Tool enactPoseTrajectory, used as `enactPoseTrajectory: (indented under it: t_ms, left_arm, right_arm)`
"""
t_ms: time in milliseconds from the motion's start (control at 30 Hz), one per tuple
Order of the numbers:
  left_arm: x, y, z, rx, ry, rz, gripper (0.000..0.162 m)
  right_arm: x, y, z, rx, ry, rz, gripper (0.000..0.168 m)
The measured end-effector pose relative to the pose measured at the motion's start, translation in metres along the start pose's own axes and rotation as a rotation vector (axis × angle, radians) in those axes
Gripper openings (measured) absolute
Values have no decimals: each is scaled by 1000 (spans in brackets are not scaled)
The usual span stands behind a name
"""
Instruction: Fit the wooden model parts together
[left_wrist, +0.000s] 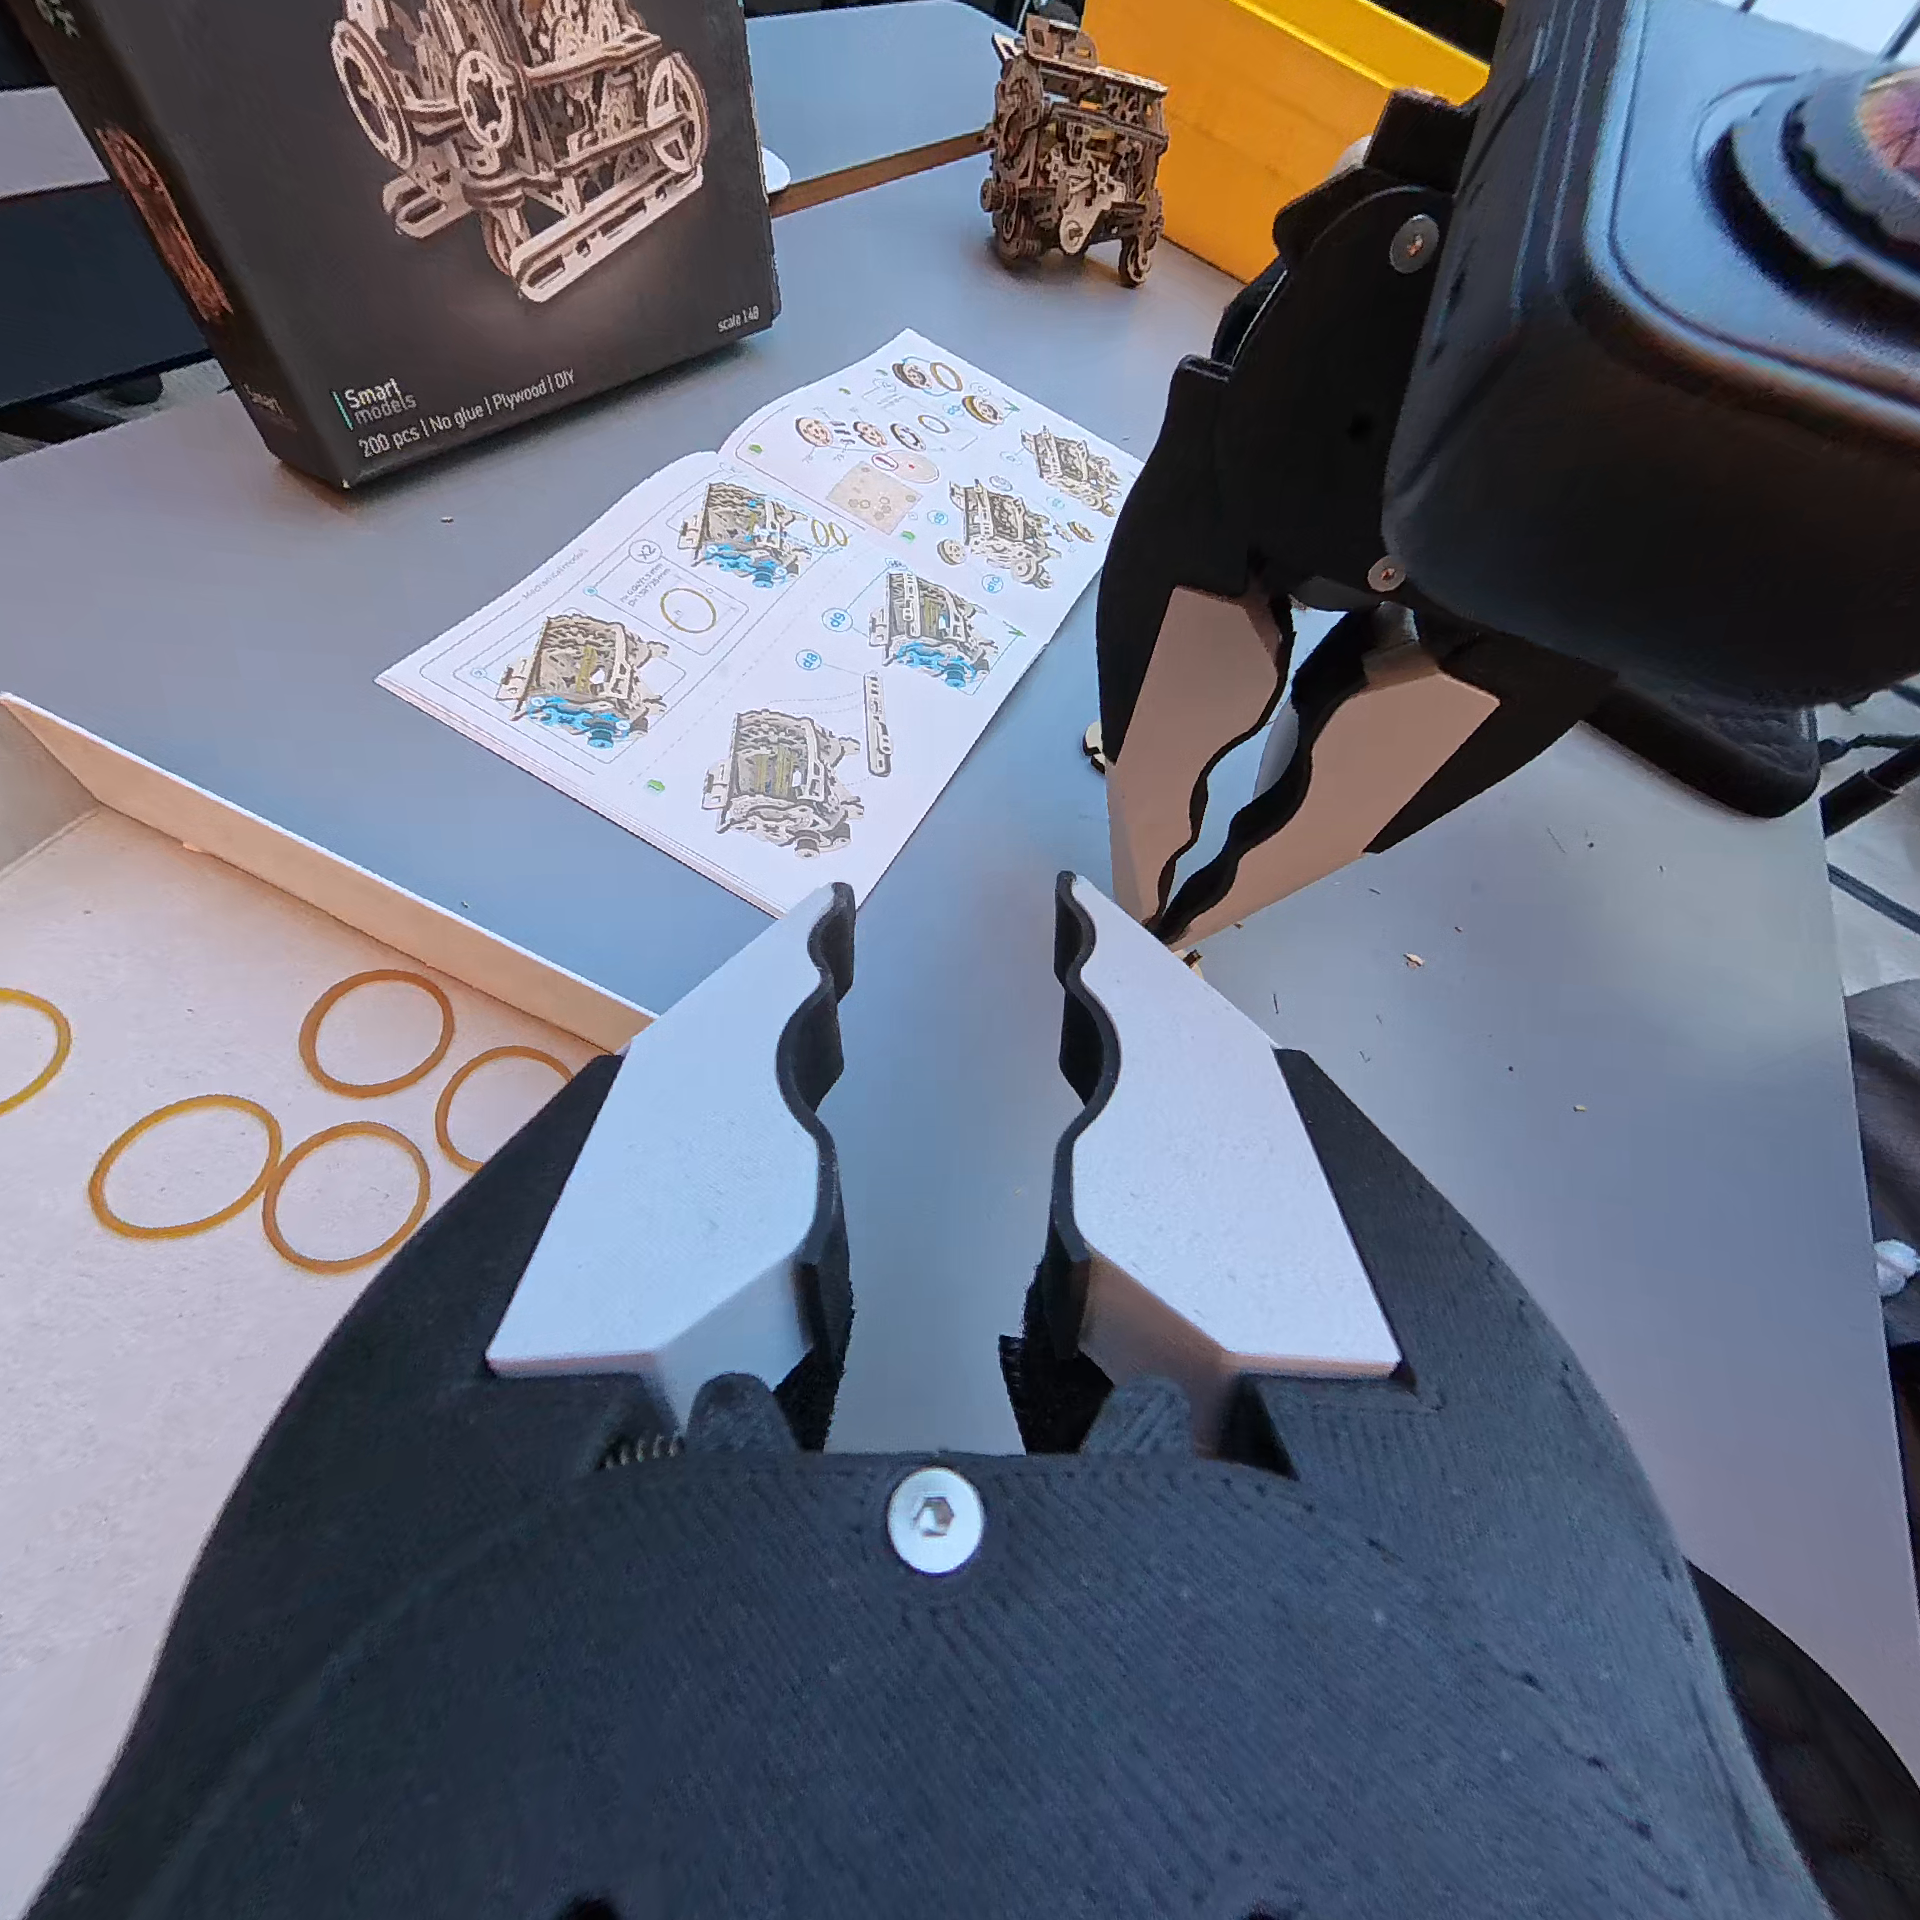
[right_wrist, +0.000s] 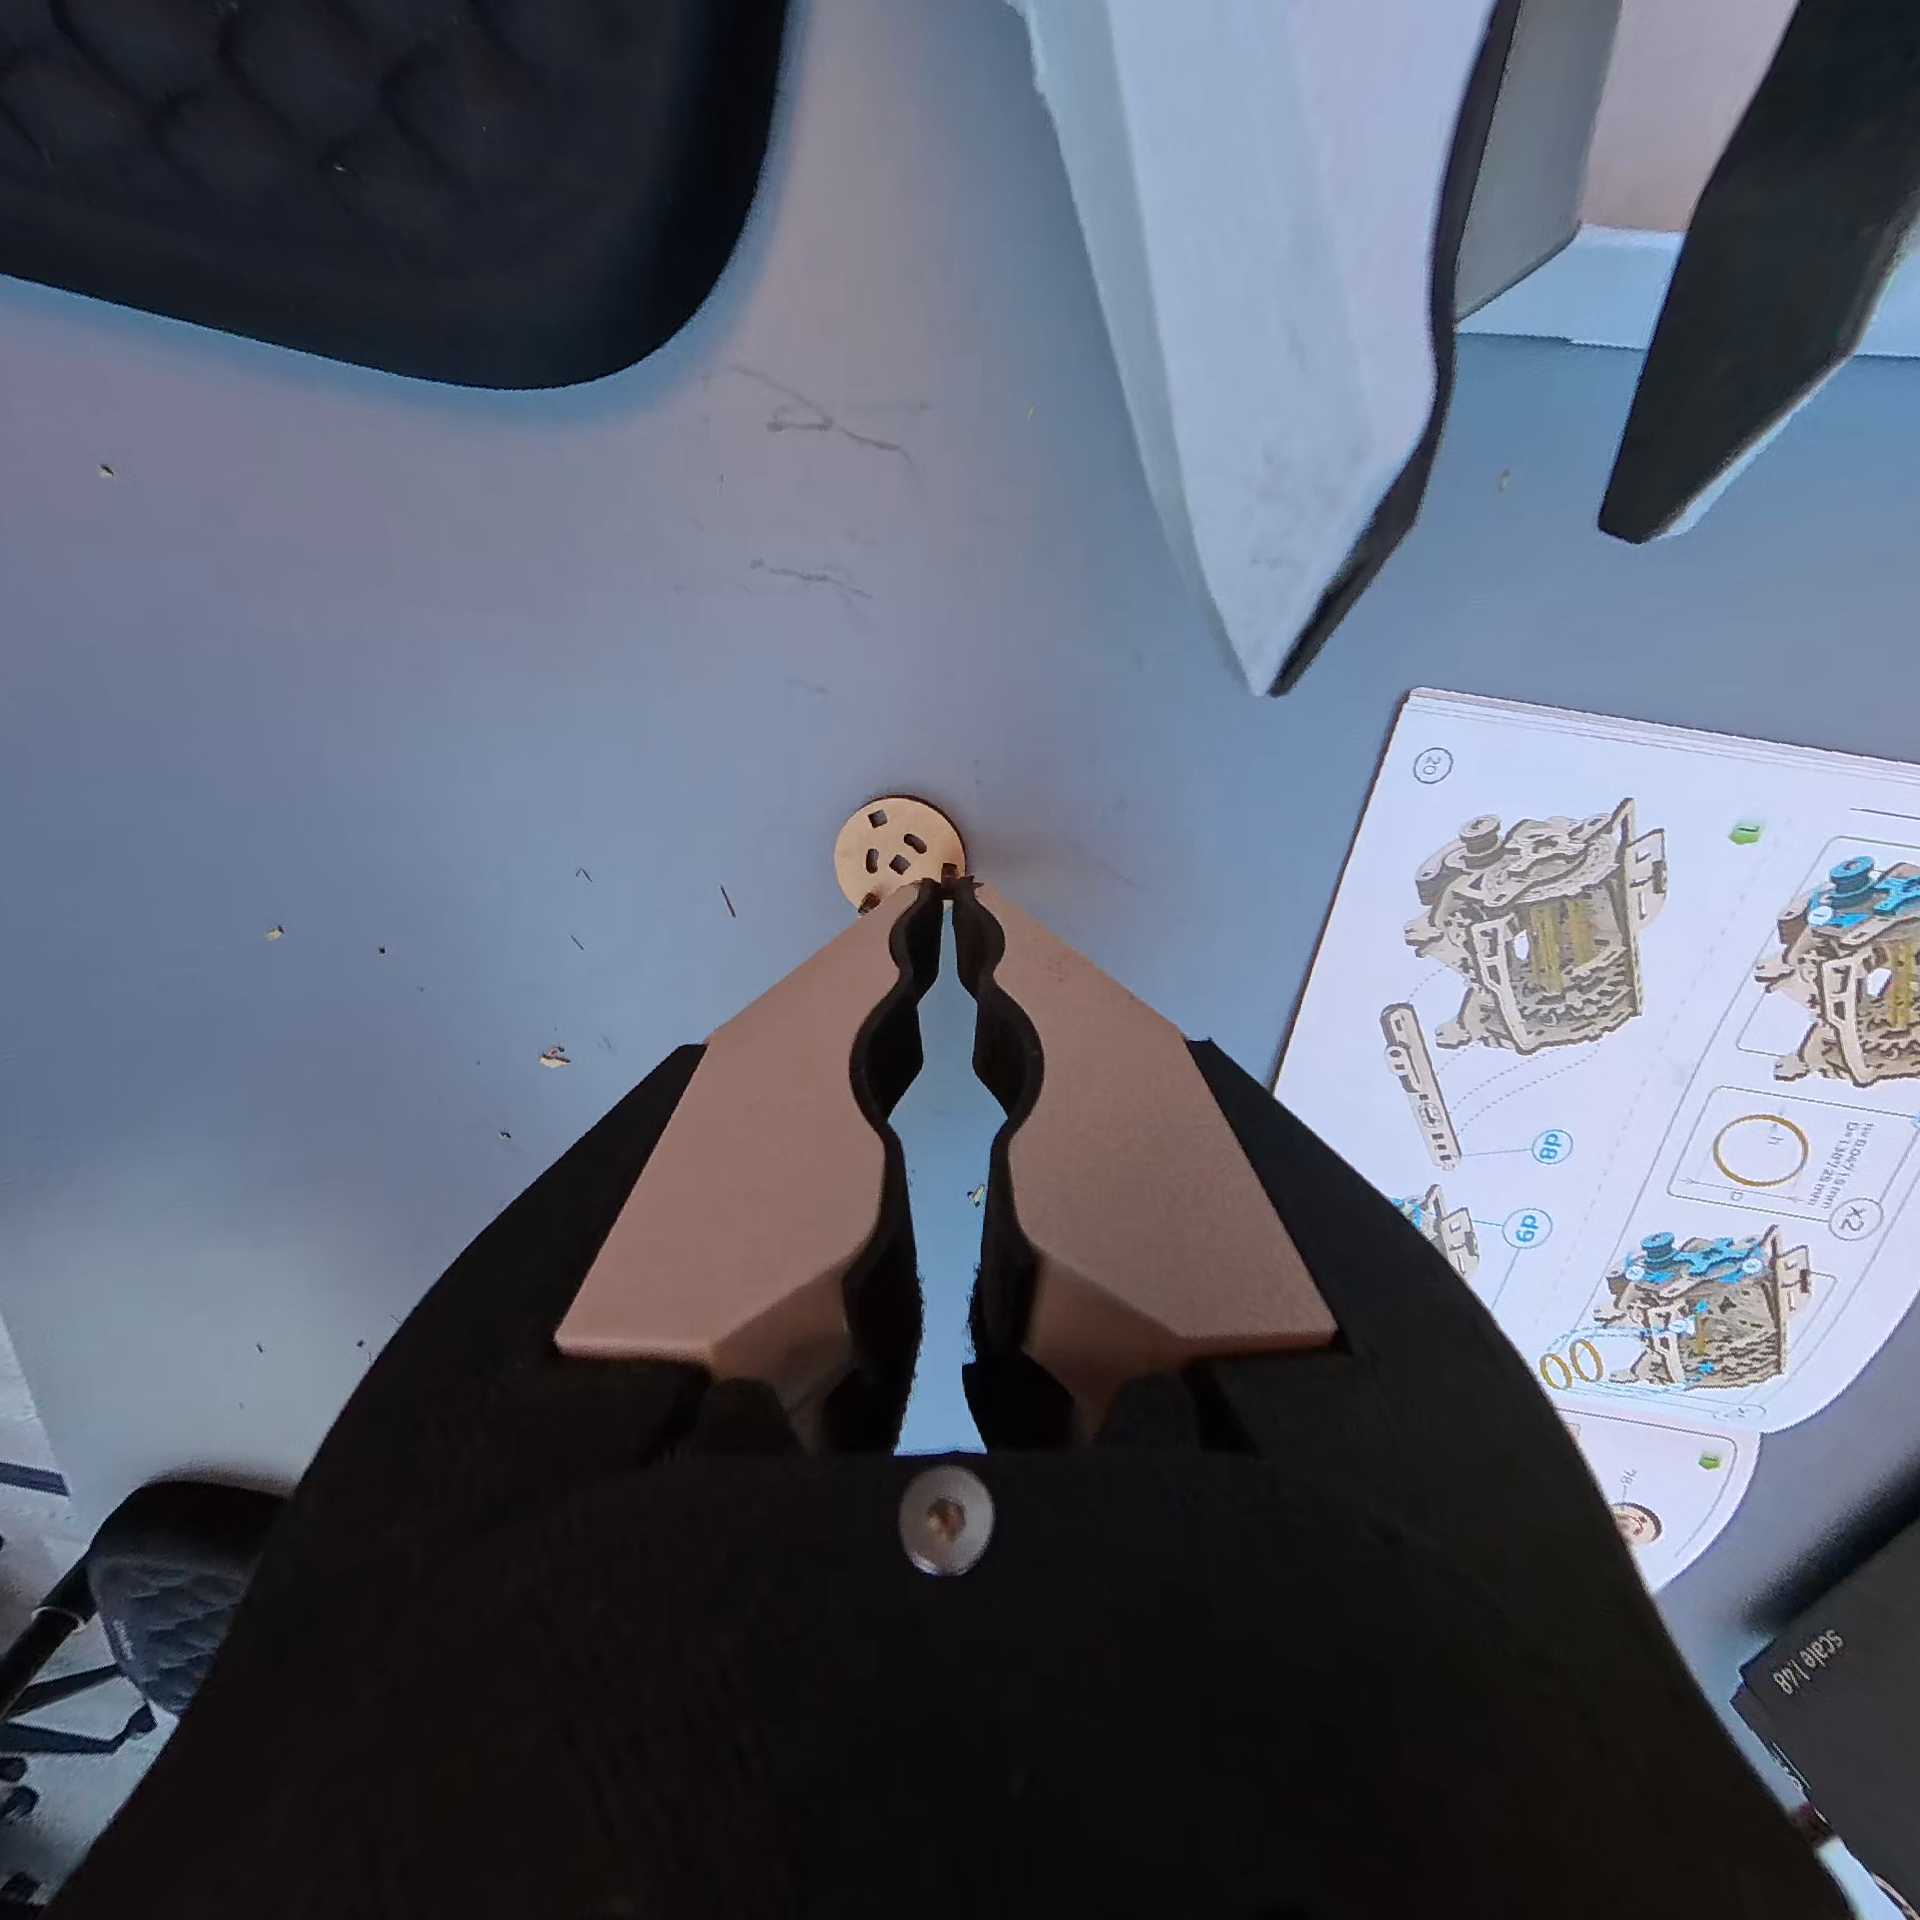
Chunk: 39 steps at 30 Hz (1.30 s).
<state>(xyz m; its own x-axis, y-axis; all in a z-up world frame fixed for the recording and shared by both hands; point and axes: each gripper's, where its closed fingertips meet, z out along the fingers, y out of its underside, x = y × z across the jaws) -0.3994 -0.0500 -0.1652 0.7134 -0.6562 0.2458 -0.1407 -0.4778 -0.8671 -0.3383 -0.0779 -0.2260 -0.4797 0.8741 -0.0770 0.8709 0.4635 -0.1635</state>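
A: Two grippers over the grey counter (right_wrist: 416, 675). What about the right gripper (right_wrist: 948, 891)?

B: Its fingers (right_wrist: 800, 1122) are drawn nearly together, tips down at the counter. A tiny dark wooden bit (right_wrist: 958, 883) sits right at the tips, seemingly pinched, though it is too small to be sure.

A: And the wooden disc (right_wrist: 896, 850)?

B: Flat on the counter, just beyond the tips, its near edge touching or tucked under them.

A: The left gripper (left_wrist: 954, 902)?

B: Its fingers (left_wrist: 686, 1174) are spread apart with only bare counter between them. It hovers near the right gripper (left_wrist: 1169, 920), beside the open instruction booklet (left_wrist: 769, 613).

A: Anything else?

B: An assembled wooden model (left_wrist: 1075, 156) stands far back, next to the dark box (left_wrist: 312, 312). Rubber bands (left_wrist: 376, 1034) lie in a cardboard tray (left_wrist: 312, 873) to the left.
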Motion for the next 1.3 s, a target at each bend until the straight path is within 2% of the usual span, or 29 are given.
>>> enactPoseTrajectory:
  t_ms: [300, 567, 1300]
  left_arm:
    - [-5, 1, -5, -9, -25, 13, 37]
    - [-12, -11, -23, 64, -43, -13, 35]
    - [-13, -5, -19, 28, -53, -12, 34]
  right_arm:
    - [0, 0, 0, -29, 36, -18, 1]
    - [0, 0, 0, -88, 84, -51, 1]
    - [-1, -2, 1, -153, 115, -70, 2]
